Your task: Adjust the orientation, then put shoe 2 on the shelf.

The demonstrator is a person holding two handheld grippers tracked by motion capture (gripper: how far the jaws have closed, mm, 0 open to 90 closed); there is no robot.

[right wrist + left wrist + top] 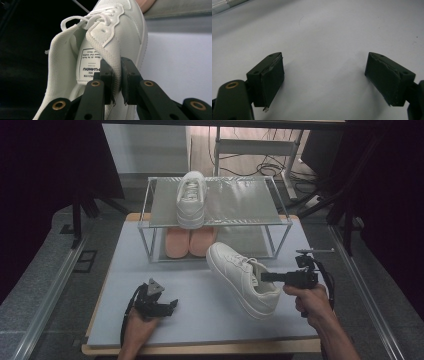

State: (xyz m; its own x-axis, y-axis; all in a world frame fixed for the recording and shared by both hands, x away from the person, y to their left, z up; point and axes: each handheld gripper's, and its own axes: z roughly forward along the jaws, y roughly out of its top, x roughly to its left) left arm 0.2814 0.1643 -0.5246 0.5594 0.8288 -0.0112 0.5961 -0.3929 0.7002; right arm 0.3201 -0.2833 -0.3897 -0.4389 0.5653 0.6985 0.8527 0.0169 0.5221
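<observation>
The right claw is clamped on the collar of a white sneaker, its jaws nearly together with the padded edge pinched between them, one jaw inside the opening by the printed tongue label; in the high view the sneaker hangs tilted at the near right of the grey surface, toe toward the far left, heel by the right hand; the left claw rests at the near left of the surface, jaws spread wide with nothing between them; a second white sneaker stands on the top shelf of the metal shoe rack at the far side; a pair of pink insoles lies beneath that shelf, just beyond the held sneaker's toe.
</observation>
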